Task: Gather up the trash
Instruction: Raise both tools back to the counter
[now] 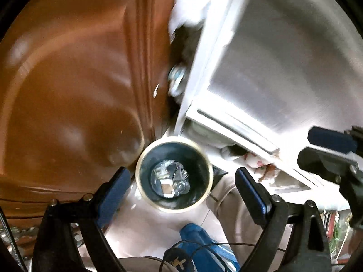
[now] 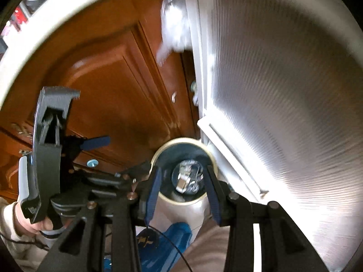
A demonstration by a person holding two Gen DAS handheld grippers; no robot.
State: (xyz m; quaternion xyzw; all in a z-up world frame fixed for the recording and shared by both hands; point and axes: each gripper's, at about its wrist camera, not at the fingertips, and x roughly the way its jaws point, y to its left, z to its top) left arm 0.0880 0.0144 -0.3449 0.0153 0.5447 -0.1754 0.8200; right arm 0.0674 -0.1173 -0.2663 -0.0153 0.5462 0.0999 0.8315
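Left gripper (image 1: 181,192) jaws wide, empty; right gripper (image 2: 183,195) jaws part-open, nothing visibly held; trash sits inside the bin (image 1: 145,158) near the wooden door (image 1: 68,79), so keep both clear of the rim when pulling away.

bin contents (image 1: 169,179): too small | white clump (image 1: 188,2): blurred, unidentifiable
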